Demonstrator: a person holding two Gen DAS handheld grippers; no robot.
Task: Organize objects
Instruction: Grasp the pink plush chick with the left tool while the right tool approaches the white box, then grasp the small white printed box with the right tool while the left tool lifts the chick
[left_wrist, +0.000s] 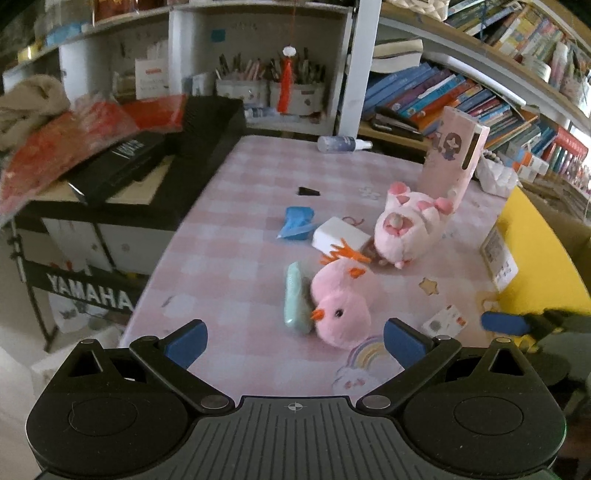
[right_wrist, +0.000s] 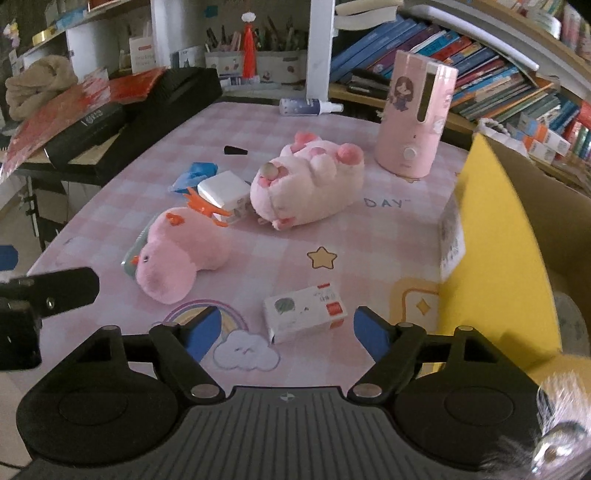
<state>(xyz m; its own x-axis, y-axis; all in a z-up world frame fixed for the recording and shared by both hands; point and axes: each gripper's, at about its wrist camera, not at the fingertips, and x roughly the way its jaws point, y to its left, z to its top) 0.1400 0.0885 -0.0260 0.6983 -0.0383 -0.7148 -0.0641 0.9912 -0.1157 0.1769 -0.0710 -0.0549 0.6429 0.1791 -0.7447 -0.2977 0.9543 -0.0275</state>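
A pink chick plush (left_wrist: 340, 310) (right_wrist: 181, 254) lies on the pink checked table (left_wrist: 236, 229), just ahead of my left gripper (left_wrist: 295, 343). That gripper is open and its blue pads touch nothing. A mint-green case (left_wrist: 295, 299) rests against the chick. A small white carton (right_wrist: 304, 314) (left_wrist: 443, 321) lies between the spread fingers of my right gripper (right_wrist: 287, 334), which is open with its pads clear of the carton. Farther back lie a pink pig plush (right_wrist: 306, 184) (left_wrist: 406, 225), a white box (right_wrist: 223, 192) and a blue packet (right_wrist: 194, 175).
A pink humidifier (right_wrist: 415, 114) stands at the back right and a spray bottle (right_wrist: 306, 107) lies at the far edge. An open yellow-lined cardboard box (right_wrist: 498, 240) stands at the right. A black keyboard (left_wrist: 122, 162) and shelves of books border the table.
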